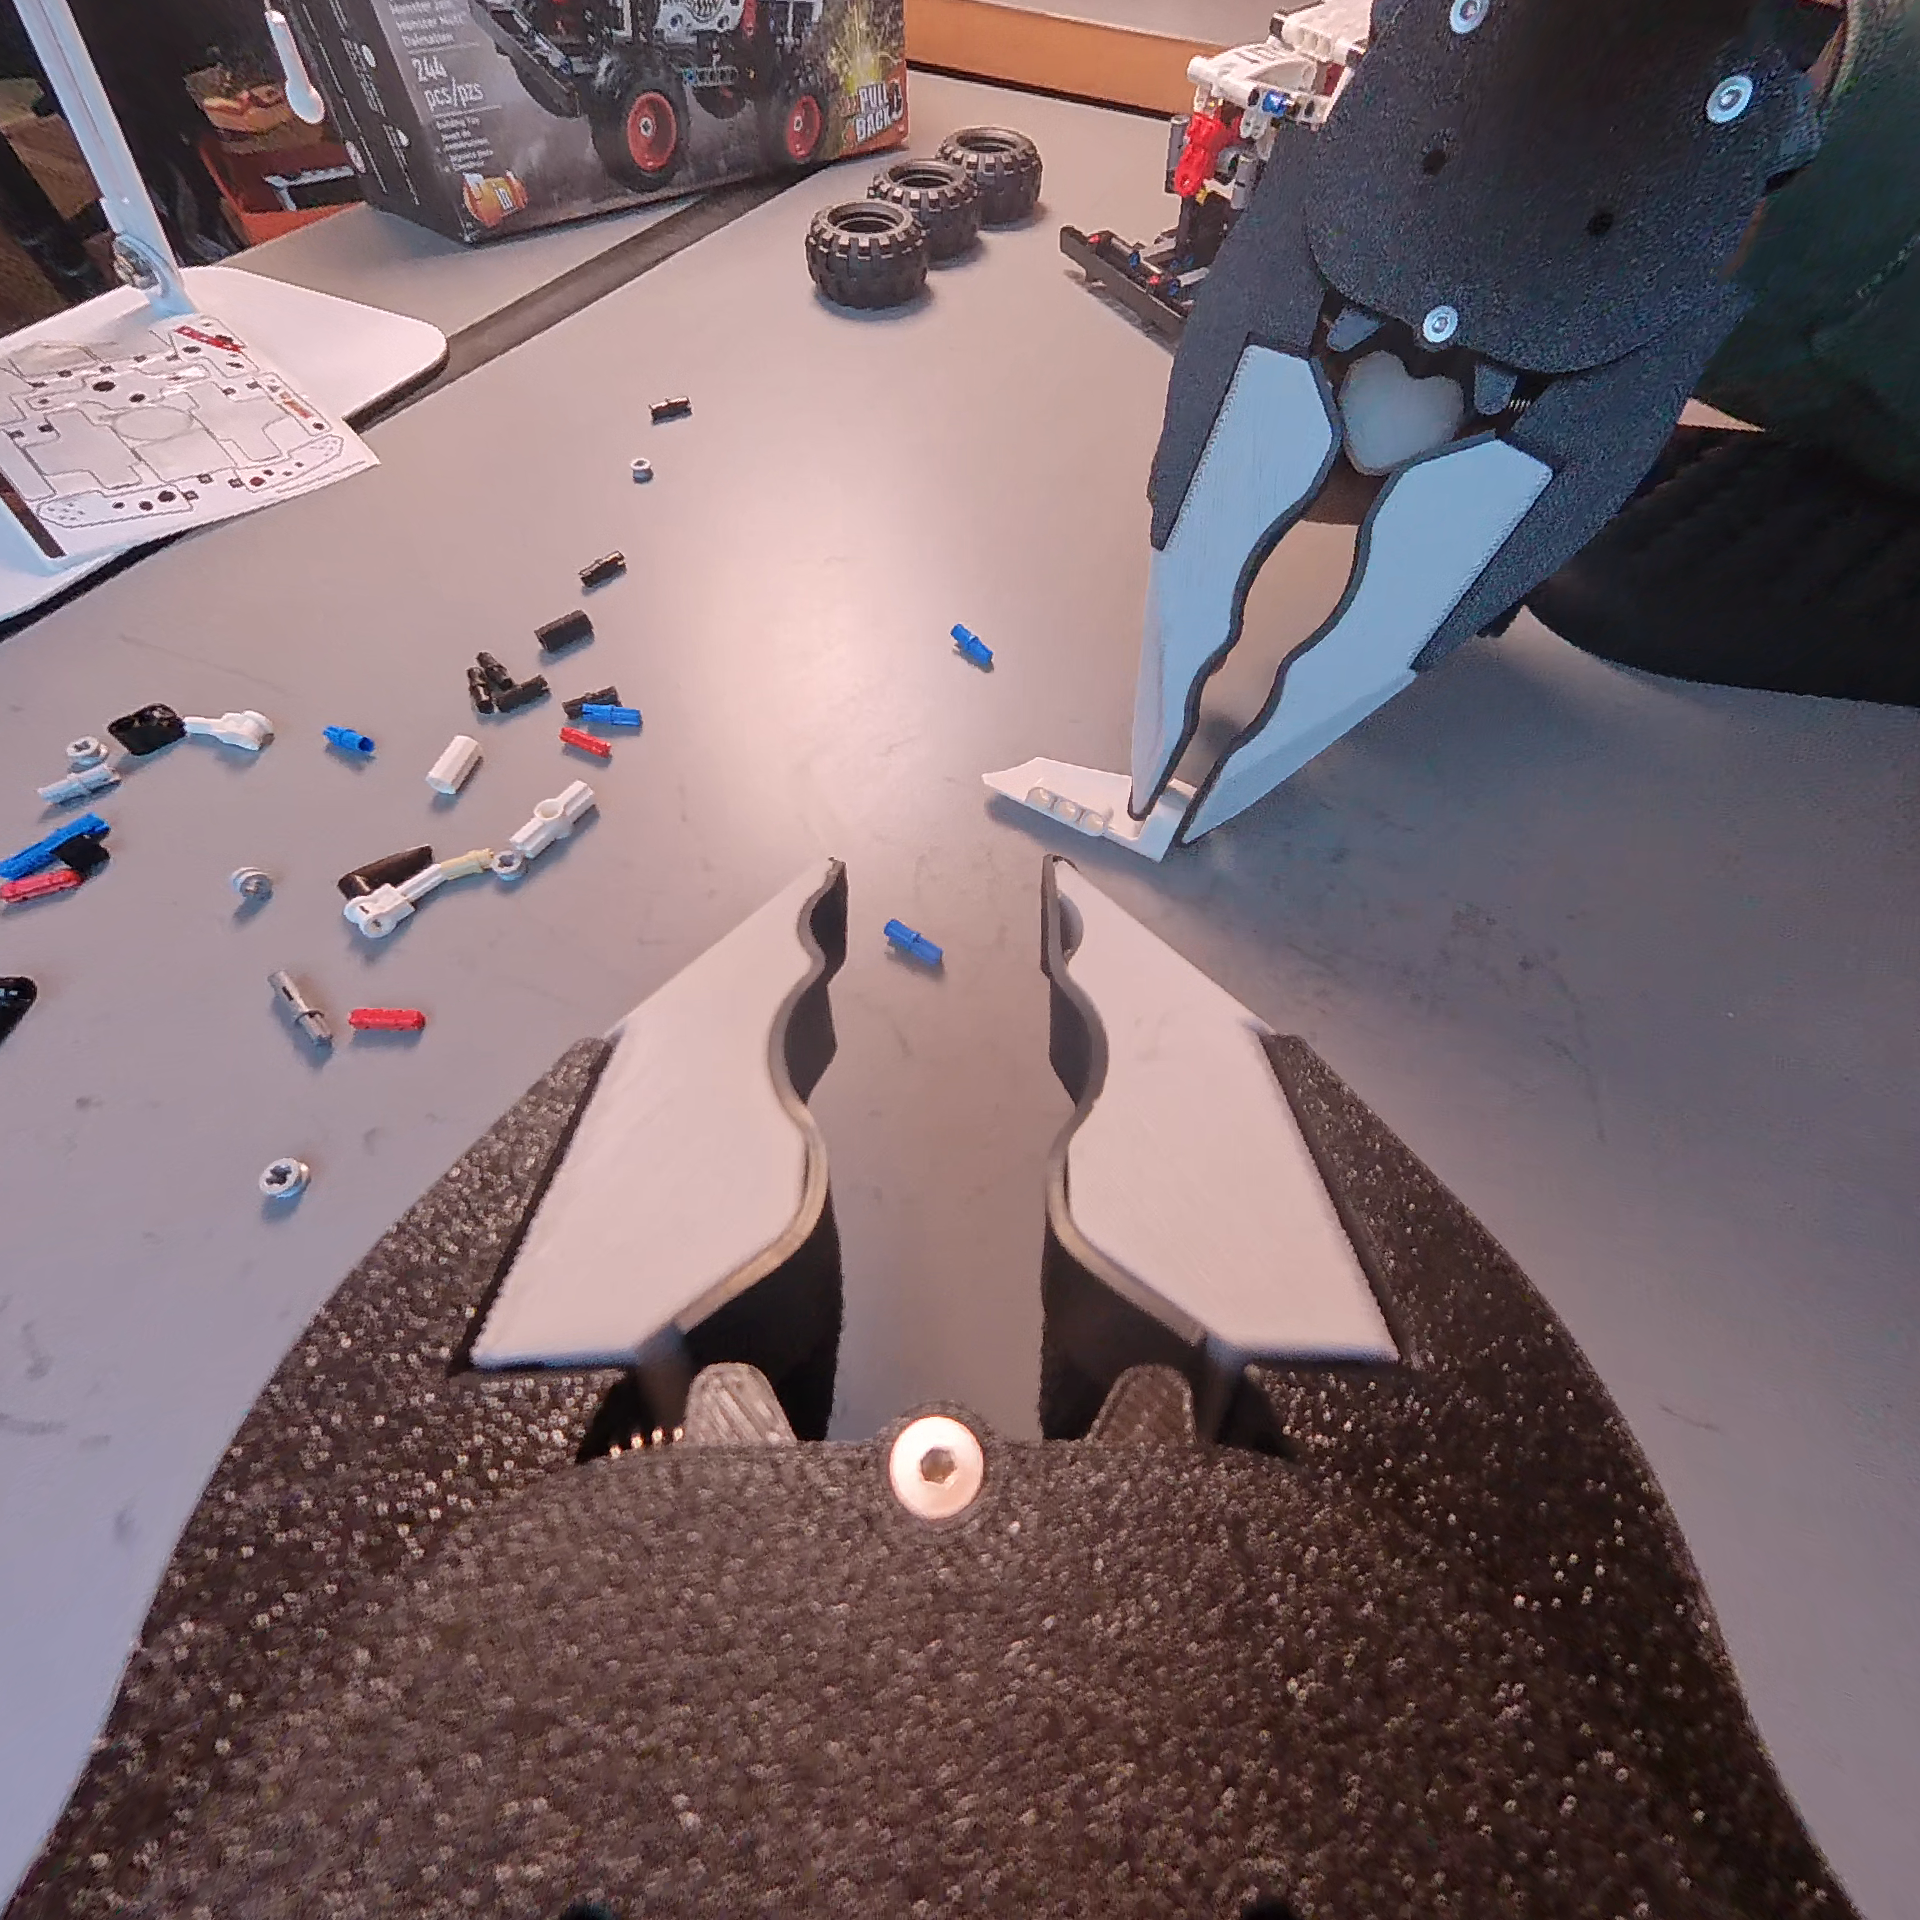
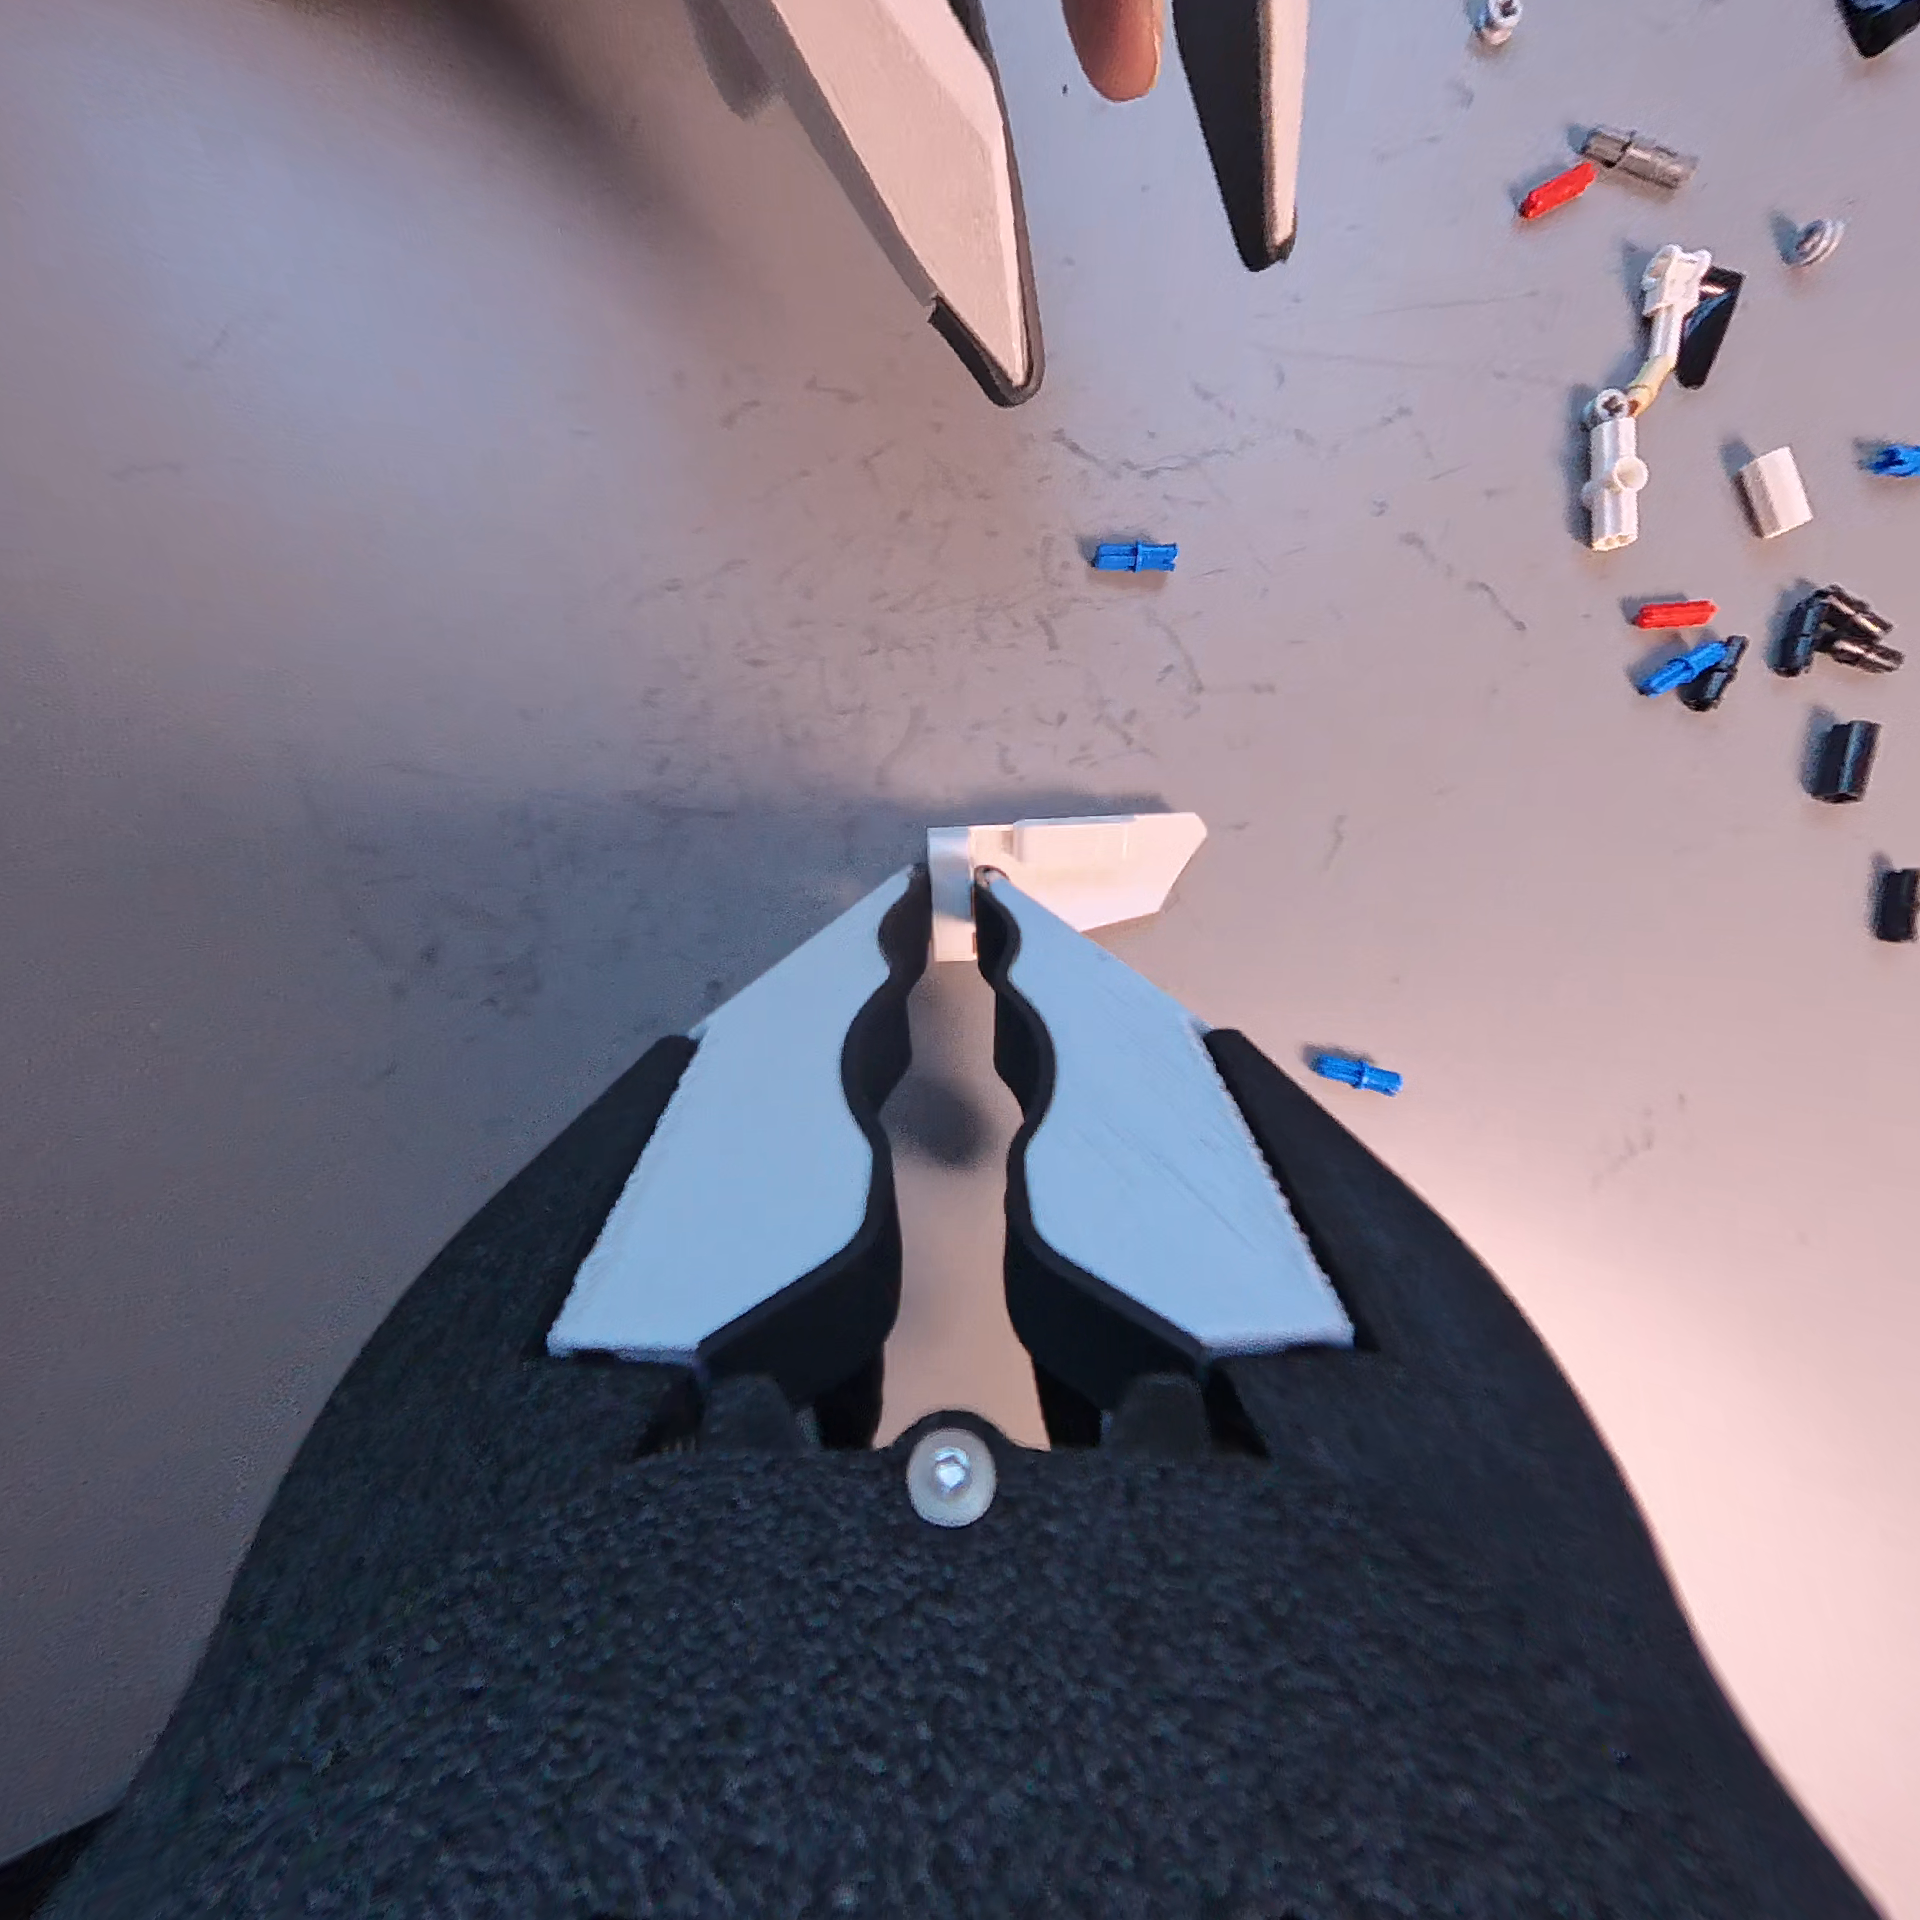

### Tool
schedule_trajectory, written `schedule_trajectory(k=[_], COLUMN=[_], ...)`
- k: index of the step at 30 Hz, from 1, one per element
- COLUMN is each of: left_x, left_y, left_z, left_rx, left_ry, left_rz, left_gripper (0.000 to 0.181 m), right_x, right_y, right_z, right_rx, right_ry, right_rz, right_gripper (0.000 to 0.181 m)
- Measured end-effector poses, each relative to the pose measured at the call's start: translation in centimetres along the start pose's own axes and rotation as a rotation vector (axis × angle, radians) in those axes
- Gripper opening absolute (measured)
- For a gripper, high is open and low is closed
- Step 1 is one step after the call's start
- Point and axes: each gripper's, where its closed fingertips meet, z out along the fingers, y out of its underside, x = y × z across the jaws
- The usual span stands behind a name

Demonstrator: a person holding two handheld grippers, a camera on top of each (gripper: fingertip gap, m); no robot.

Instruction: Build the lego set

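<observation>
A white angled panel piece (image 1: 1070, 805) lies on the grey table (image 1: 1455, 1039). My right gripper (image 1: 1162, 826) comes down from the upper right and is shut on one end of the panel (image 2: 1081, 862), its tips (image 2: 948, 875) pinching the panel's end tab. My left gripper (image 1: 943, 862) is open and empty, low over the table, with a blue pin (image 1: 913, 941) on the table just past its tips. It shows at the top of the right wrist view (image 2: 1143, 322). The part-built white truck body (image 1: 1257, 114) stands at the back right.
Three black tyres (image 1: 920, 213) stand at the back. The set's box (image 1: 603, 104) and a sticker sheet (image 1: 156, 416) on a white stand base are at the back left. Several small pins and connectors (image 1: 488, 769) lie scattered left. Another blue pin (image 1: 971, 644) lies mid-table. Across from one pair of fingers to the other is roughly 9 cm. The left gripper is farther from the blue pin (image 1: 971, 644), some 12 cm, than the right, some 8 cm. It is also in sight in the right wrist view (image 2: 1359, 1067).
</observation>
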Motion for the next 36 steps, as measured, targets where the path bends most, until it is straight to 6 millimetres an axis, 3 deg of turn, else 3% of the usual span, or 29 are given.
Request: schedule_trajectory(k=[7, 10, 15, 19, 23, 28, 32, 33, 36], left_x=[0.6, 2.5, 5.8, 7.6, 7.7, 7.5, 6.7, 6.4, 6.0], left_y=[-0.1, -0.9, -4.9, -6.2, -6.8, -7.3, -8.0, -8.1, -7.6], left_z=[0.1, 0.0, -2.0, -2.9, -3.1, -3.4, -4.3, -4.3, -3.7], left_rx=[0.005, 0.028, 0.226, 0.281, 0.309, 0.332, 0.377, 0.377, 0.31], left_ry=[0.05, 0.188, 0.403, 0.519, 0.562, 0.604, 0.665, 0.674, 0.664], left_rz=[-0.009, -0.035, -0.038, -0.049, -0.112, -0.203, -0.326, -0.352, -0.369], left_gripper=[0.043, 0.055, 0.061, 0.045, 0.026, 0.018, 0.007, 0.007, 0.007], right_x=[-2.1, -2.9, -5.3, -5.5, -4.6, -3.8, -2.6, -2.4, -2.5], right_y=[-1.3, -2.9, -8.0, -9.7, -9.9, -9.7, -8.4, -7.9, -6.9], right_z=[-2.1, -3.7, -8.1, -10.1, -11.1, -11.6, -10.4, -9.9, -8.3], right_rx=[0.102, 0.215, 0.603, 0.82, 0.929, 0.985, 0.94, 0.911, 0.806], right_ry=[-0.095, -0.138, -0.483, -0.715, -0.804, -0.814, -0.659, -0.605, -0.468], right_rz=[-0.227, -0.307, -0.033, 0.193, 0.333, 0.433, 0.451, 0.44, 0.374], right_gripper=[0.008, 0.008, 0.007, 0.008, 0.008, 0.009, 0.009, 0.0, 0.0])
